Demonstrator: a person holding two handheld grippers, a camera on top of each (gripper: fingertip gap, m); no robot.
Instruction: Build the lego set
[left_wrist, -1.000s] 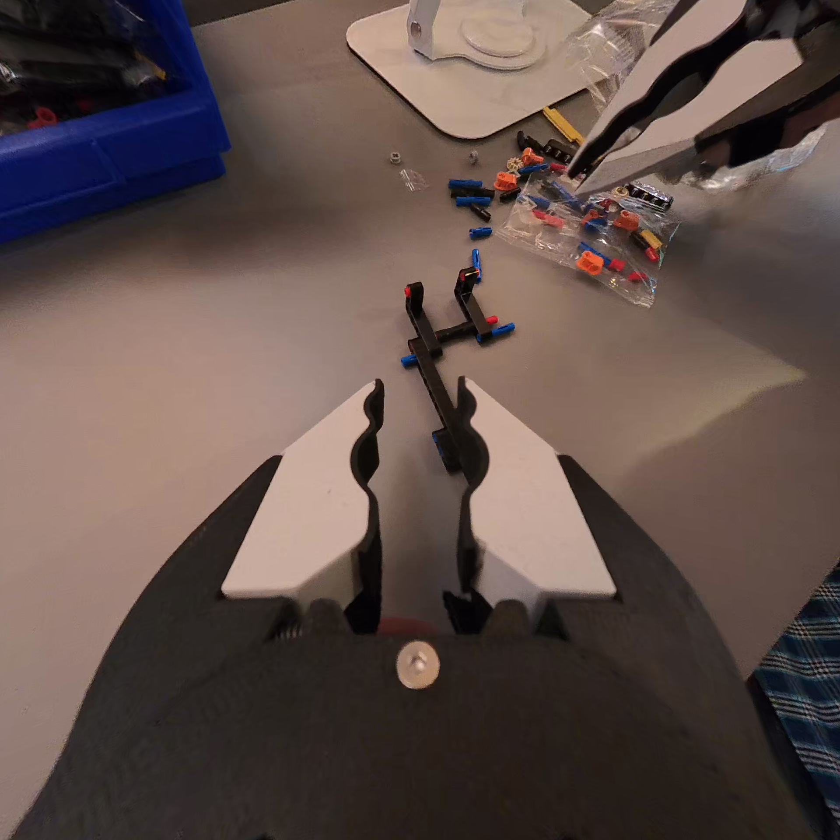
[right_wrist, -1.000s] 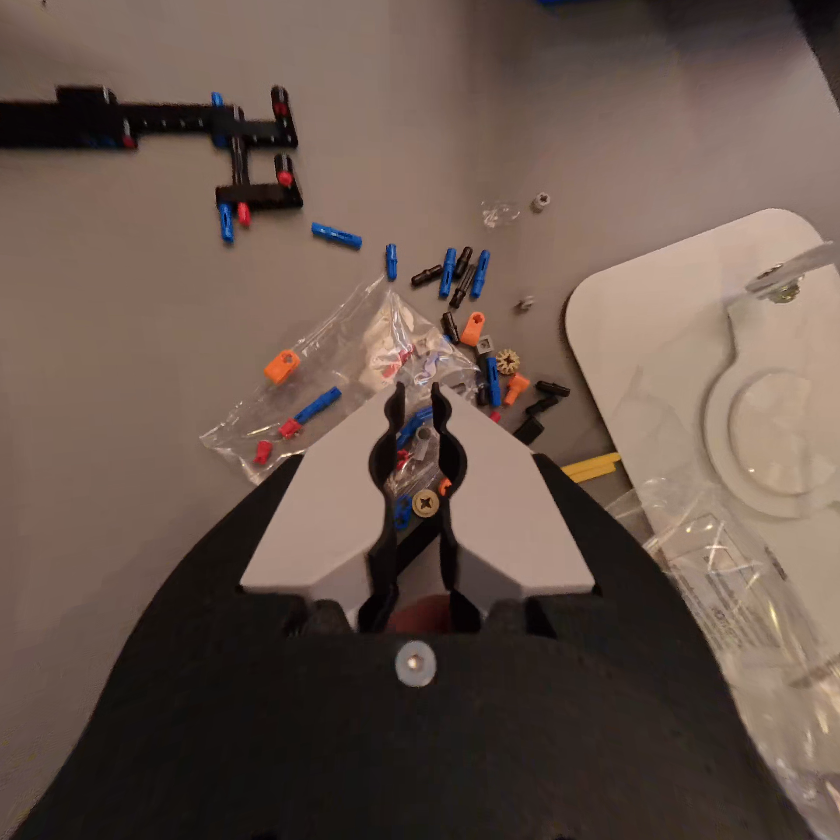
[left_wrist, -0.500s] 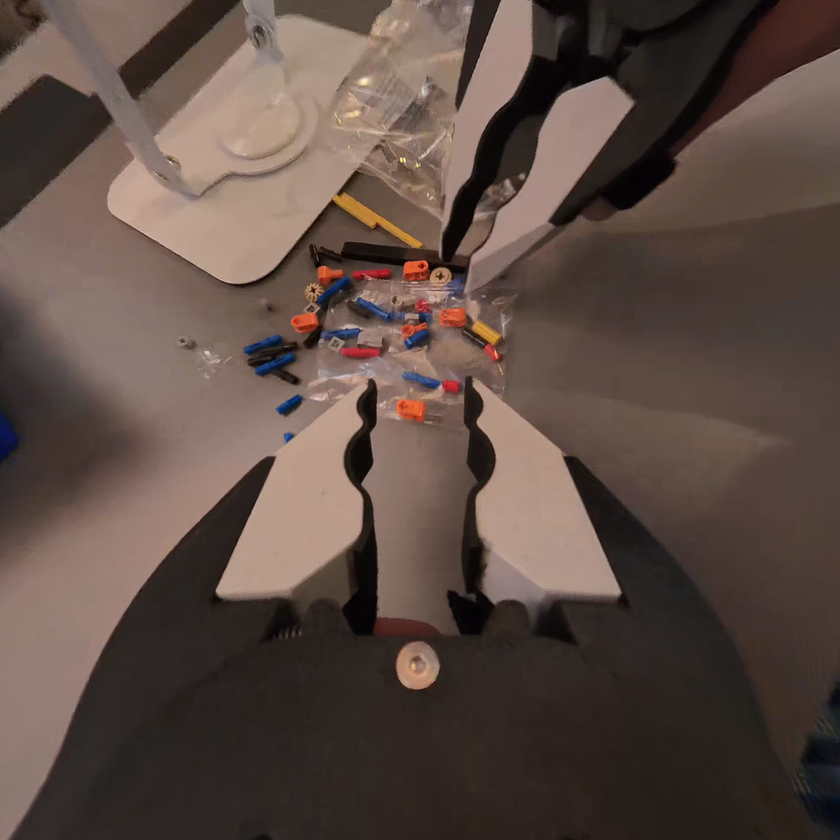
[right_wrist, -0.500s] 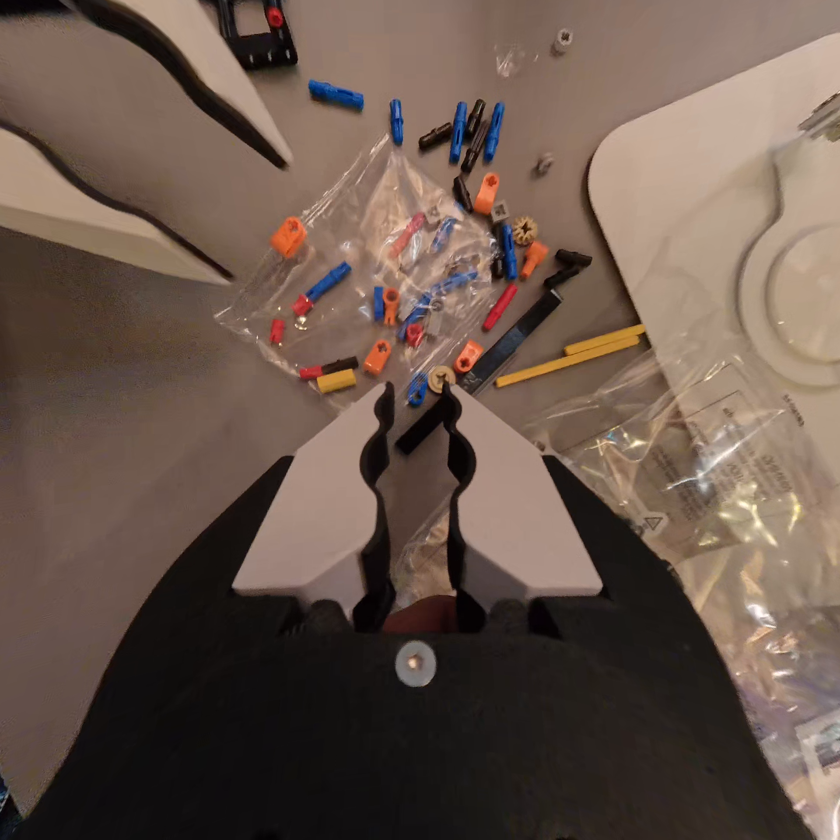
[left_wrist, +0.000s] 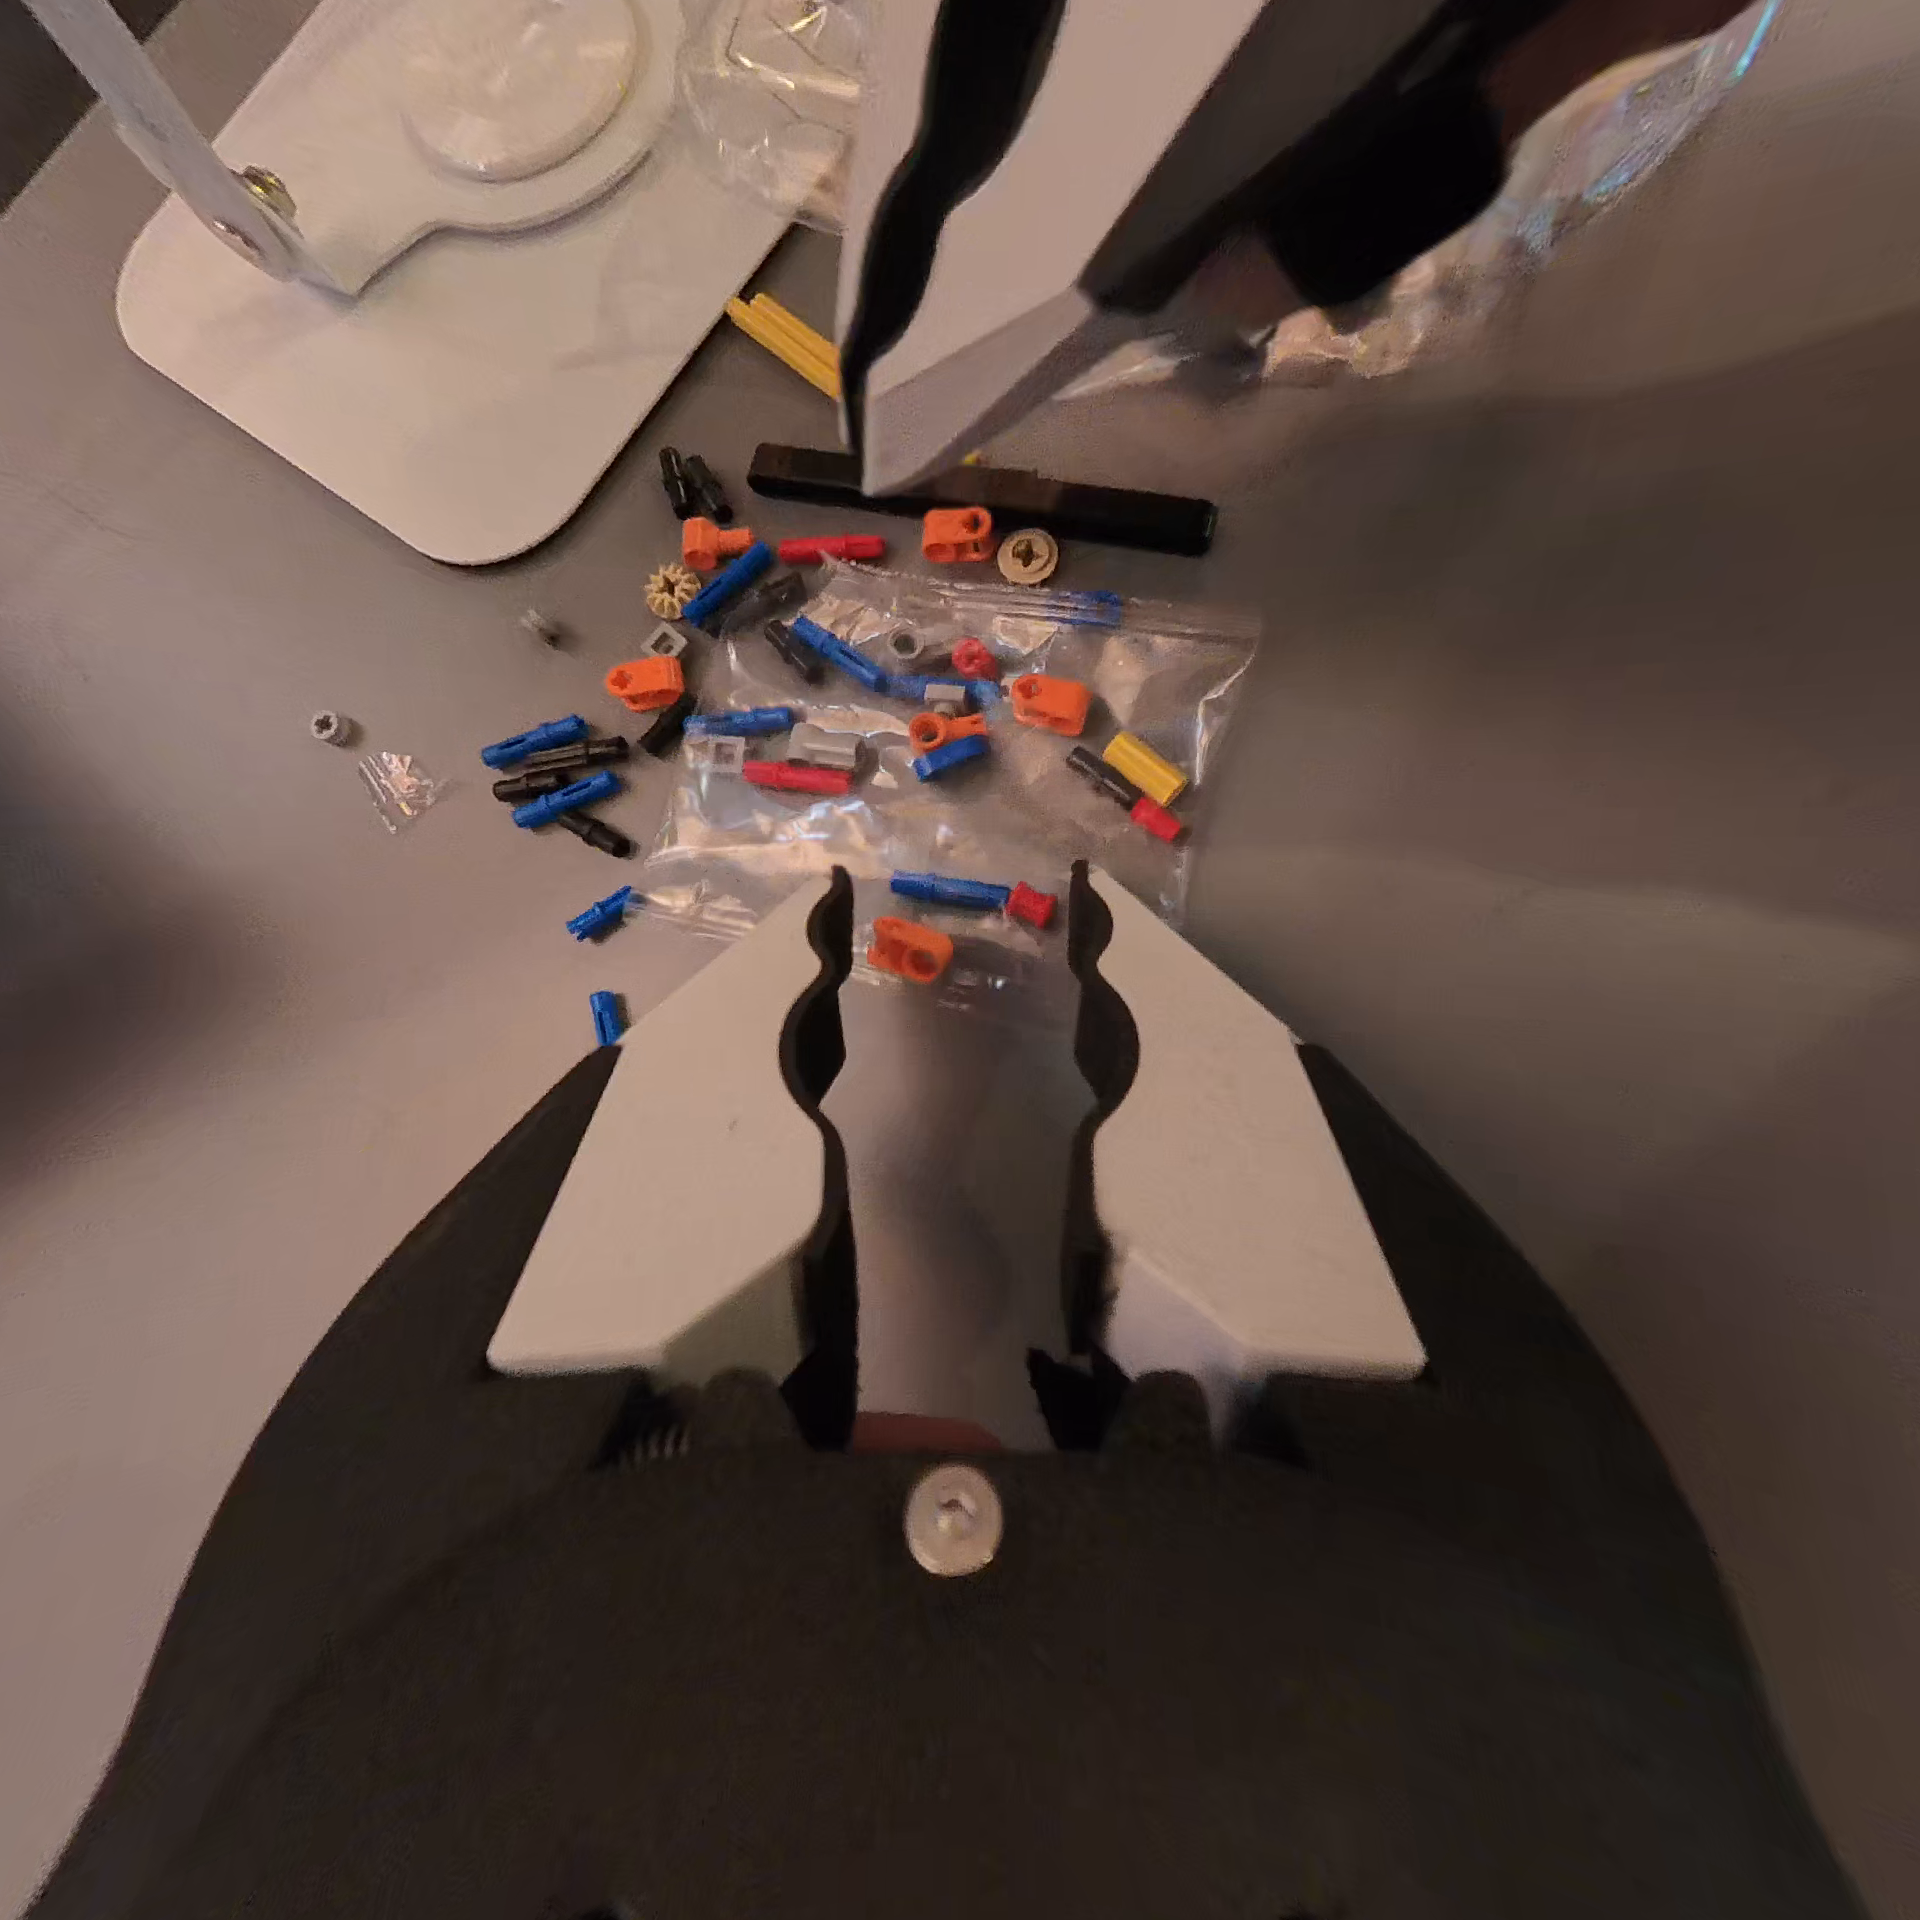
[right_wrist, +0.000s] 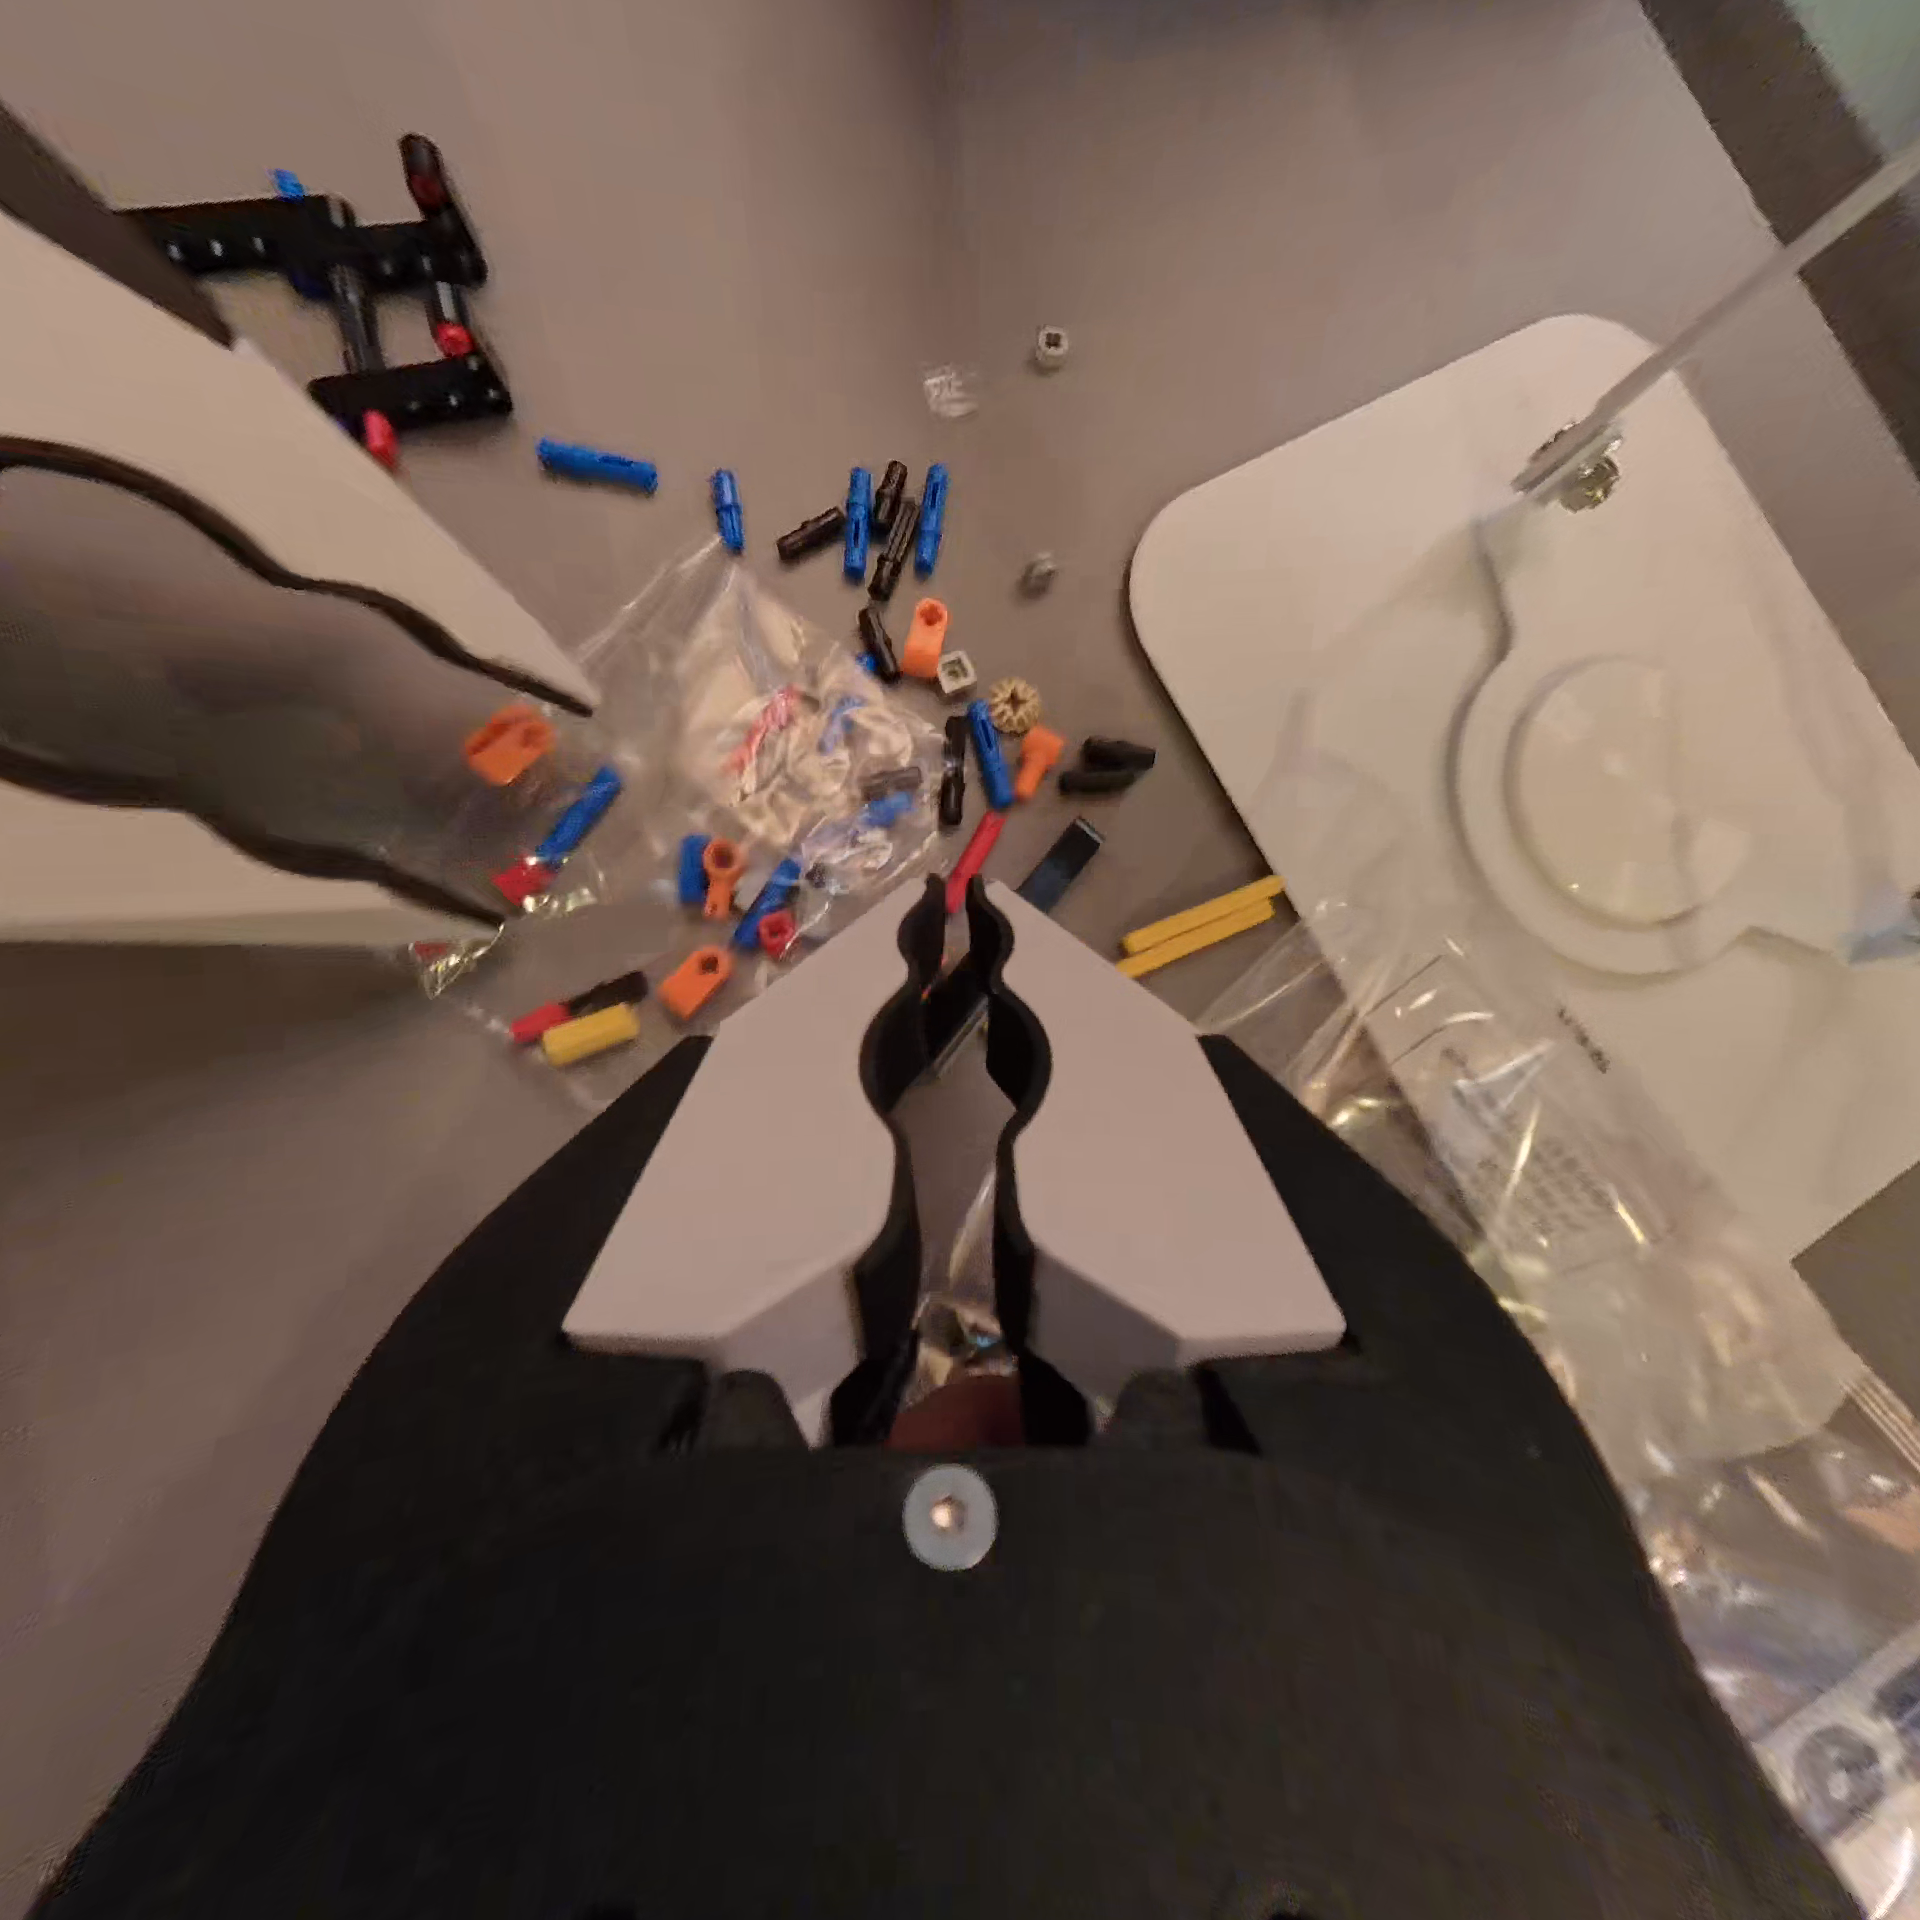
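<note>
The left gripper (left_wrist: 954, 883) has its jaws wide apart, holding nothing. It hangs over the near edge of a clear bag (left_wrist: 1174, 665) lying flat on the grey table (left_wrist: 1558, 831). Just ahead of its tips, inside the bag, sit an orange connector (left_wrist: 910, 948), a blue pin (left_wrist: 948, 886) and a red piece (left_wrist: 1031, 902). More small parts, orange, blue, red and yellow, lie farther ahead, some in the bag and some loose to its left.

Beyond the bag lies a long black beam (left_wrist: 1091, 509), crosswise to the left gripper. The right gripper (right_wrist: 954, 883) comes down on the beam's left part with its jaws narrowed around it. In the right wrist view the beam (right_wrist: 1058, 864) runs between the fingers, but whether the grip is firm is hard to tell through the blur.

Two yellow axles (right_wrist: 1200, 925) lie just right of the right gripper's tips, beside a white base plate (right_wrist: 1299, 582). A crinkled empty bag (right_wrist: 1455, 1143) lies to its right. Far ahead and left of the right gripper, behind the left one, rests the black frame (right_wrist: 343, 270) already joined with red and blue pins.
</note>
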